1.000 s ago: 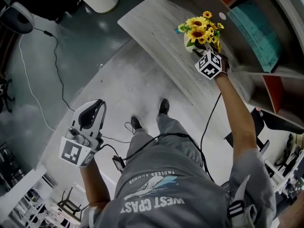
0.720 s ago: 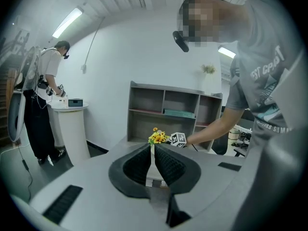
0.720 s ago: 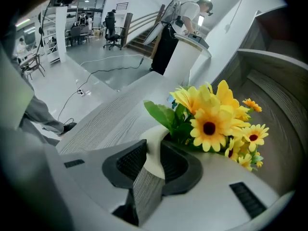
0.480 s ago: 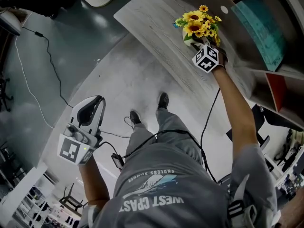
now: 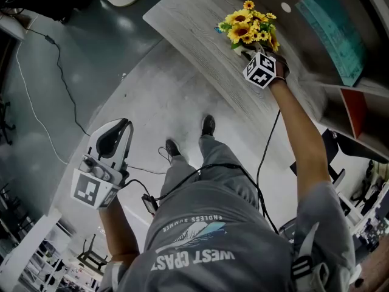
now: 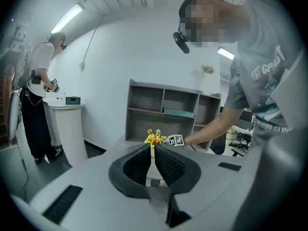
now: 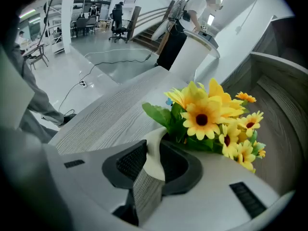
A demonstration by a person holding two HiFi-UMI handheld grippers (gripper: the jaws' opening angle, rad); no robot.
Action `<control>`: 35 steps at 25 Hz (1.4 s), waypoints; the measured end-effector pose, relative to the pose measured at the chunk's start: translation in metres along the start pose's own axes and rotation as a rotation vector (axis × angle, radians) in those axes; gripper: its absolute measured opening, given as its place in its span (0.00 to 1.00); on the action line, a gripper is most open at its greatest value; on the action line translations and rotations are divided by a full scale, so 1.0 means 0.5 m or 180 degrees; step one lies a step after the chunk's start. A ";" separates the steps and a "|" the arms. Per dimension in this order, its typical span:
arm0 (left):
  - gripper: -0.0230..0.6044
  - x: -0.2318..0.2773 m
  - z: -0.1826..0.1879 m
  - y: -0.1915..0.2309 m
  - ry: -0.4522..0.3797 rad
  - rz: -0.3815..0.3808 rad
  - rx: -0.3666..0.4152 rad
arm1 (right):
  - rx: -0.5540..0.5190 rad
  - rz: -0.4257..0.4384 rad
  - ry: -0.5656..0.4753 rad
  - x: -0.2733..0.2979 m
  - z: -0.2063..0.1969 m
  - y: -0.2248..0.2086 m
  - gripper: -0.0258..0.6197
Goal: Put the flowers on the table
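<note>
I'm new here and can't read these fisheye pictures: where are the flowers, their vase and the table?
flowers (image 7: pixel 202 120): right gripper view, big bloom's dark centre.
vase (image 7: pixel 153 155): right gripper view, cream rim.
table (image 5: pixel 182 17): head view, bare wood top.

A grey T-shirt (image 5: pixel 213 248) printed in white is worn with grey trousers (image 5: pixel 193 169) and dark shoes (image 5: pixel 208 125). Black cables (image 5: pixel 258 175) are strung across it. The left gripper (image 6: pixel 152 152) and right gripper (image 7: pixel 153 148) are cased in pale grey, with black-and-white marker cubes (image 5: pixel 90 190).
</note>
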State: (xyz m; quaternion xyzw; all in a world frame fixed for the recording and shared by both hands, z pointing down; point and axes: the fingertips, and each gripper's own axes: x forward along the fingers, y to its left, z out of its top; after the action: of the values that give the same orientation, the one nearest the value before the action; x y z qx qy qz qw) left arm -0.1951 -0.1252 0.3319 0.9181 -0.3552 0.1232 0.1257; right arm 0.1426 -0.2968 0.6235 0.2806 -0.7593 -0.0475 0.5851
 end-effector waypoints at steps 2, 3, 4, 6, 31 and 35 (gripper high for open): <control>0.10 -0.005 0.002 0.005 -0.0039 0.0006 0.0022 | -0.0013 0.0019 0.0022 0.002 0.002 0.004 0.20; 0.10 -0.009 0.000 0.006 -0.0030 0.0010 0.0013 | -0.0012 0.0021 0.0034 0.002 0.002 0.005 0.20; 0.10 -0.013 -0.002 0.007 -0.0020 0.0009 0.0008 | -0.0003 0.0020 0.0047 0.002 0.002 0.006 0.19; 0.10 -0.019 -0.003 0.008 -0.0039 -0.0005 0.0032 | 0.0021 0.0020 0.0075 0.001 0.000 0.007 0.19; 0.10 -0.165 0.010 0.068 -0.0351 -0.0052 0.0222 | 0.0268 -0.0495 -0.0347 -0.241 0.180 0.021 0.13; 0.10 -0.206 0.011 0.081 -0.0411 -0.0037 0.0264 | 0.0507 -0.0852 -0.0808 -0.378 0.276 0.025 0.09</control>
State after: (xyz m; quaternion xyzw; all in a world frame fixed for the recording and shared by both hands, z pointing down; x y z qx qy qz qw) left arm -0.2961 -0.0921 0.3001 0.9306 -0.3519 0.0776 0.0651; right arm 0.0417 -0.2306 0.4228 0.4163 -0.7843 -0.0996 0.4491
